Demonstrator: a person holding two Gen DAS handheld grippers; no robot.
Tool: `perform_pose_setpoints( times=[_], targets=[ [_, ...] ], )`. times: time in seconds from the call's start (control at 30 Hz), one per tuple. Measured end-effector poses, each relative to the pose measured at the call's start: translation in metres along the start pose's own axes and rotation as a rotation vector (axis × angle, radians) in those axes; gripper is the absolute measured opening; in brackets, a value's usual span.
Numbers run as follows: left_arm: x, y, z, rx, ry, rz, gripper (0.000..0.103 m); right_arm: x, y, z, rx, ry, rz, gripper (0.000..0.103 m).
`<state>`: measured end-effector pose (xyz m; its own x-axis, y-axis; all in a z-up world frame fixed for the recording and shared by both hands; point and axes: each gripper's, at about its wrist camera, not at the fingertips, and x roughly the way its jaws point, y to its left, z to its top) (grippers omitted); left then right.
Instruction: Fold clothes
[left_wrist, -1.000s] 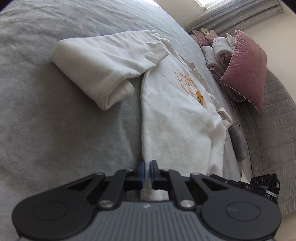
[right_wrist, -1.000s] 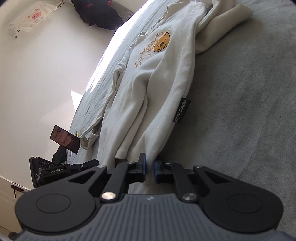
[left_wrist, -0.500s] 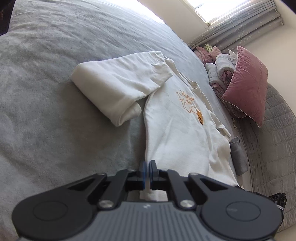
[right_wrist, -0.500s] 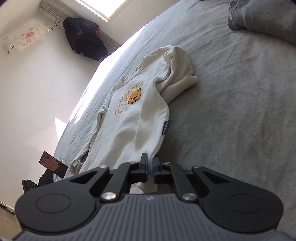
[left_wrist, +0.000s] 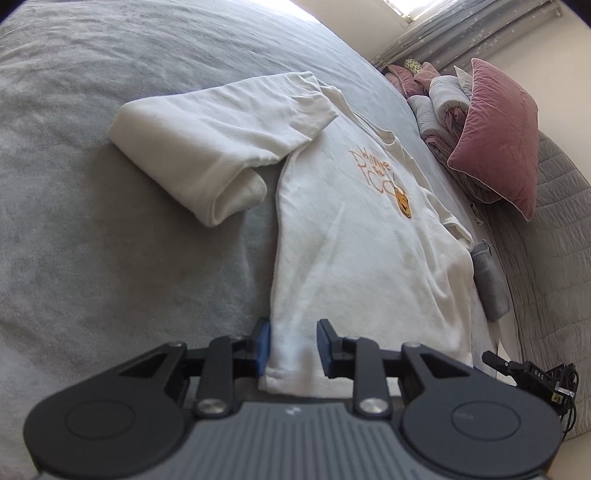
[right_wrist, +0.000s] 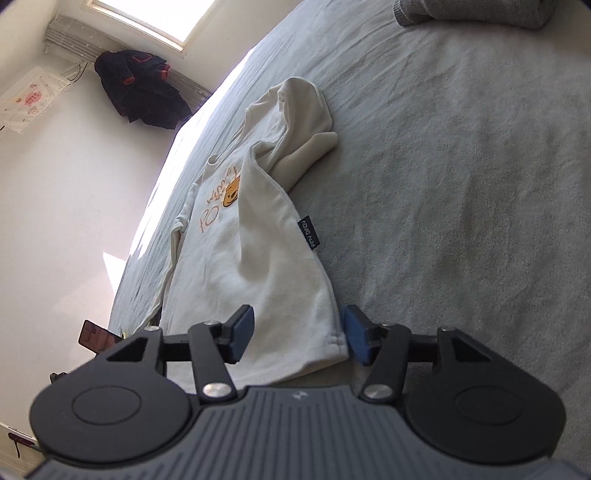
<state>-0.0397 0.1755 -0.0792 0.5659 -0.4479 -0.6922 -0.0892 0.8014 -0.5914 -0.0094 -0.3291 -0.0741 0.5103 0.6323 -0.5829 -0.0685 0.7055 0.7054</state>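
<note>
A grey, soft-pile bed cover (left_wrist: 110, 258) fills both views, and the cream long-sleeved sweatshirt with an orange bear print (left_wrist: 354, 236) lies flat on it. Nearest, the left gripper (left_wrist: 291, 345) and right gripper (right_wrist: 298, 334) are both opening, fingers spread apart with the sweatshirt's hem lying loose between them, unpinched. Farther off, one sleeve (left_wrist: 221, 147) lies doubled back beside the body, and a dusty-pink velvet cushion (left_wrist: 498, 136) leans on folded bedding.
</note>
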Motion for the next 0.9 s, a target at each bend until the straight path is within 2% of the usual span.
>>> perform_pose_setpoints(
  times=[0.07,0.1,0.13,0.4,0.57,0.73,0.9],
  targets=[
    [0.001,-0.006,-0.002,0.041,-0.002,0.031,0.017,0.004,0.012,-0.003,-0.094,-0.001,-0.057,0.049],
    [0.001,-0.009,-0.003,0.055,-0.003,0.047,0.006,0.005,0.015,-0.004,-0.113,0.004,-0.08,0.02],
    [0.0,-0.011,-0.004,0.062,-0.006,0.056,0.006,0.007,0.015,-0.005,-0.119,0.015,-0.096,0.009],
    [-0.043,-0.023,0.002,0.176,-0.045,0.035,0.003,-0.019,0.034,0.001,-0.166,0.028,-0.058,0.008],
    [-0.051,-0.01,-0.001,0.181,-0.014,0.037,0.0,-0.029,0.034,0.003,-0.178,0.048,-0.024,0.008],
    [-0.038,0.002,-0.004,0.153,0.035,0.066,0.0,-0.02,0.027,-0.001,-0.165,0.095,-0.064,0.008],
    [-0.034,0.007,0.0,0.11,0.035,0.044,0.004,-0.008,0.014,-0.001,-0.124,0.159,-0.129,0.021]
  ],
)
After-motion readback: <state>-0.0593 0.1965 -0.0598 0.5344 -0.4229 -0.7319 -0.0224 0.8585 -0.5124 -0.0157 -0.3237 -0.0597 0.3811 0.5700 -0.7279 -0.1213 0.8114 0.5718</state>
